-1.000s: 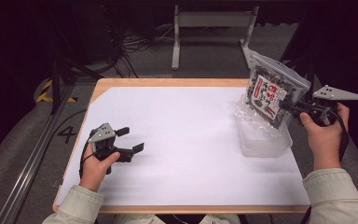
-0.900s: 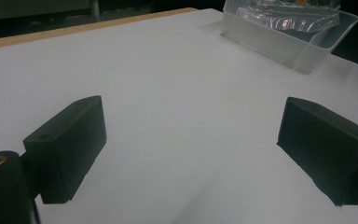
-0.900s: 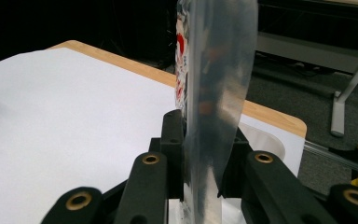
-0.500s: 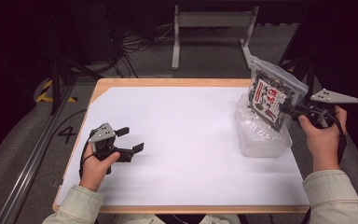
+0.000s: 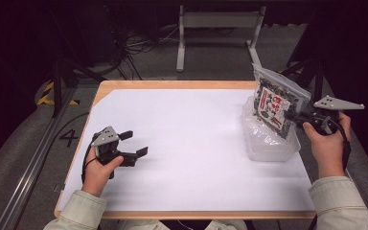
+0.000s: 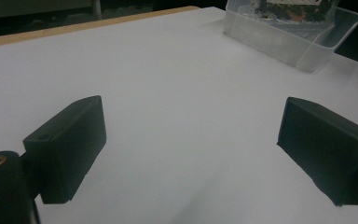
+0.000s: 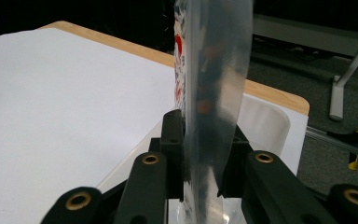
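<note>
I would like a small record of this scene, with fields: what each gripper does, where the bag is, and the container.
right gripper: shut on the snack bag, fingers pressing both sides
snack bag: held upright, tilted, above the clear container
clear container: on the table's right side, translucent plastic
left gripper: open, holds nothing, low over the white table

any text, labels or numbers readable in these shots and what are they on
"4": dark figure on the grey floor left of the table.
Snack bag in the right hand-held gripper, over the clear plastic tub: large red characters on a white label, too blurred to read.
Nothing else carries text.
</note>
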Action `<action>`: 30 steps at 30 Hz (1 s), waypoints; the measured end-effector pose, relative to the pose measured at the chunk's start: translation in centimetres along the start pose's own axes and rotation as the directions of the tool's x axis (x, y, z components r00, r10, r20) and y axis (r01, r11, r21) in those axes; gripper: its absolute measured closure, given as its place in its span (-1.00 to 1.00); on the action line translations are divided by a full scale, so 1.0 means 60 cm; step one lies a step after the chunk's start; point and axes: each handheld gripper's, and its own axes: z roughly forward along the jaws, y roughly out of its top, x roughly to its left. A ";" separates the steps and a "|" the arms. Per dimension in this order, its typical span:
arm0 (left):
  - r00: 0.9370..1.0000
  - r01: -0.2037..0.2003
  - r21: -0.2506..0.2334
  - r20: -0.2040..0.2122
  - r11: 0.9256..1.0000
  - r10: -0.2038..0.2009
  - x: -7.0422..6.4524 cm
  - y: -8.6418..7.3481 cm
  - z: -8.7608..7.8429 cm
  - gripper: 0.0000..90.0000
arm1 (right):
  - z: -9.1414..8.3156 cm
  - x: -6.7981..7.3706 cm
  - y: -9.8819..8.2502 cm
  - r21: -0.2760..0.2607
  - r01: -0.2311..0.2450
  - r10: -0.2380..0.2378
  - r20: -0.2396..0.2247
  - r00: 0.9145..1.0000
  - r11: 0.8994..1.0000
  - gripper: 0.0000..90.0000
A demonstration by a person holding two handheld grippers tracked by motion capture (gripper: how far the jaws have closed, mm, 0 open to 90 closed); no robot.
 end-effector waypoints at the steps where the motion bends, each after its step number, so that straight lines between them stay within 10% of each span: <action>1: 1.000 -0.003 0.003 0.000 1.000 0.003 0.001 0.000 0.000 -0.81 | 0.002 0.000 -0.002 0.002 -0.003 0.003 -0.001 1.000 1.000 0.69; 30: 1.000 0.016 0.002 -0.006 1.000 -0.016 0.003 -0.001 -0.001 -0.81 | 0.015 -0.005 -0.042 -0.001 -0.060 0.060 -0.013 0.998 0.998 0.68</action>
